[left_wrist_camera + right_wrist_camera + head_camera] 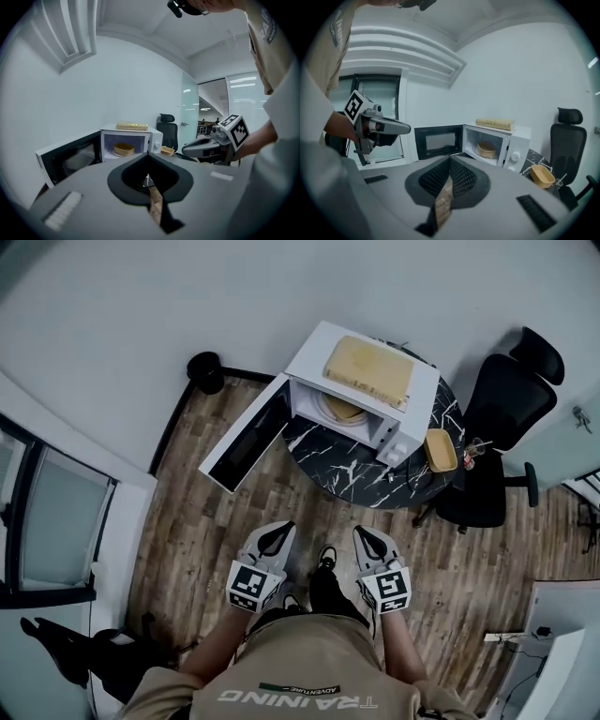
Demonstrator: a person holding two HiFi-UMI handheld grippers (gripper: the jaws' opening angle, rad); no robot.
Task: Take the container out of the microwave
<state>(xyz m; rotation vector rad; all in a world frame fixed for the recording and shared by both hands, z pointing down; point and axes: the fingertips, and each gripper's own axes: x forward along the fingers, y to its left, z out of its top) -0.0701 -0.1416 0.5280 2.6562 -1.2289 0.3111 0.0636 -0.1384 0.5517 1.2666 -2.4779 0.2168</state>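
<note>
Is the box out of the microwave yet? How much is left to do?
Not yet. Done: the microwave door stands open. In hand: nothing. The left gripper and right gripper are both shut and empty, held well back from the table. Left to do: reach in, grip the container sitting inside the microwave, and lift it out.
</note>
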